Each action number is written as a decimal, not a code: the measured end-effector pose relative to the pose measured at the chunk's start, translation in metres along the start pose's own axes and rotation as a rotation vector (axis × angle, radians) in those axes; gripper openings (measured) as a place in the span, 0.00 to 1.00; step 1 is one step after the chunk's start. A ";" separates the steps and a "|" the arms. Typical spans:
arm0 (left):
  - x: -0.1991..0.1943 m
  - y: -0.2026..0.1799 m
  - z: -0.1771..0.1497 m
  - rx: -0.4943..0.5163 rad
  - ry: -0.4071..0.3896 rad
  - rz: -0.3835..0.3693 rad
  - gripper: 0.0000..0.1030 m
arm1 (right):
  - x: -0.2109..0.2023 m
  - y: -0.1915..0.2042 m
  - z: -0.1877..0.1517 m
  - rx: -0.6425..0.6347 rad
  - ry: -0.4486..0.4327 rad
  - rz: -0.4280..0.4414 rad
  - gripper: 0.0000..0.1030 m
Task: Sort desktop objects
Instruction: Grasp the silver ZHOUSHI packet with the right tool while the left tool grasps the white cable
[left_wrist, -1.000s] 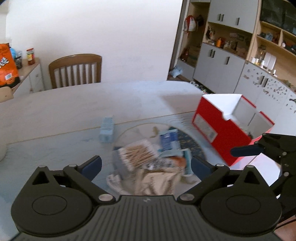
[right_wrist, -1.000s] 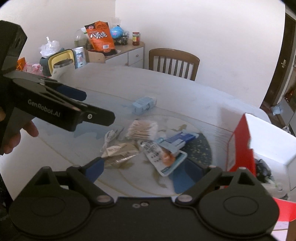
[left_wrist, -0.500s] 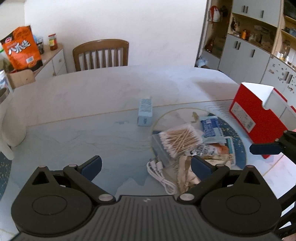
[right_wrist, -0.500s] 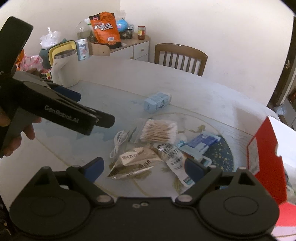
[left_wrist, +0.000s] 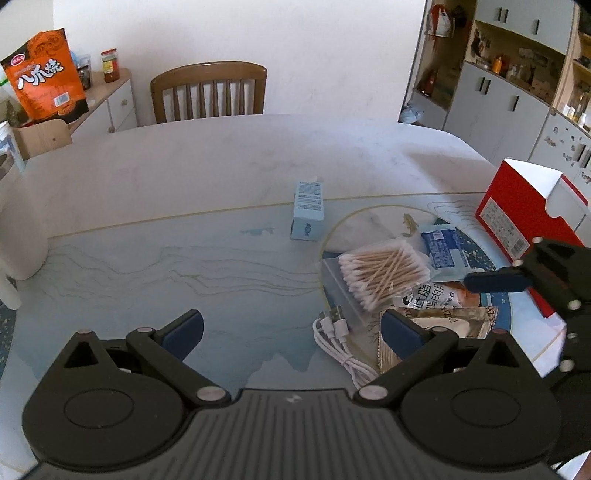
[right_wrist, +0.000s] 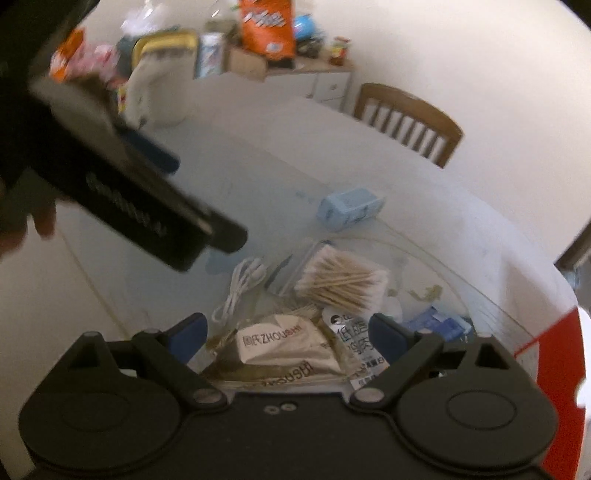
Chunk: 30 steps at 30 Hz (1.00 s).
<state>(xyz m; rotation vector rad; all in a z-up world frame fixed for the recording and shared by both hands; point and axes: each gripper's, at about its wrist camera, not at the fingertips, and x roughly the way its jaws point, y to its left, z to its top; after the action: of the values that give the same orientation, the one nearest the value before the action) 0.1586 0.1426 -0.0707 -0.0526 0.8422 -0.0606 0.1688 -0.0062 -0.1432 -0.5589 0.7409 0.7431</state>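
Ahead of the left hand-held gripper (left_wrist: 291, 330), spread wide with nothing between its blue pads, and just past its right fingertip: a coiled white USB cable (left_wrist: 341, 349), plugs aimed away. Beyond that, a clear crinkly bag of wooden cotton swabs (left_wrist: 382, 273), sticks lying slantwise toward the far right. Farther off and apart from the heap, a pale blue cardboard carton (left_wrist: 308, 210), long axis running straight away across the glossy marbled counter (left_wrist: 184, 266). Far right, an open red cardboard box with white lining (left_wrist: 524, 214).

Directly under the right hand-held gripper (right_wrist: 284, 334), likewise wide open and empty: a crumpled beige-and-gold foil sachet (right_wrist: 280, 350), long axis crosswise between the fingers, overlapped at its right end by a white printed snack packet (right_wrist: 356, 336). Just beyond the right finger, a blue-and-white flat packet (right_wrist: 441, 325).

Compared with half a second ago, closer in on the heap for both hand-held grippers; sachet now between the right one's fingers; right view blurred.
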 end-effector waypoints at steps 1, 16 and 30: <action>0.001 -0.001 0.001 0.003 0.001 -0.001 1.00 | 0.004 0.001 -0.001 -0.013 0.011 0.003 0.91; 0.032 -0.017 -0.013 0.015 0.051 -0.050 0.98 | 0.007 -0.015 -0.027 0.052 0.049 0.061 0.81; 0.052 -0.020 -0.015 -0.049 0.083 -0.103 0.65 | 0.000 -0.021 -0.042 0.099 0.090 0.058 0.72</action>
<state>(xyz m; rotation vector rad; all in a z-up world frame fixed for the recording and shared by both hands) 0.1812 0.1181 -0.1179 -0.1399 0.9240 -0.1398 0.1683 -0.0476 -0.1648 -0.4844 0.8758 0.7346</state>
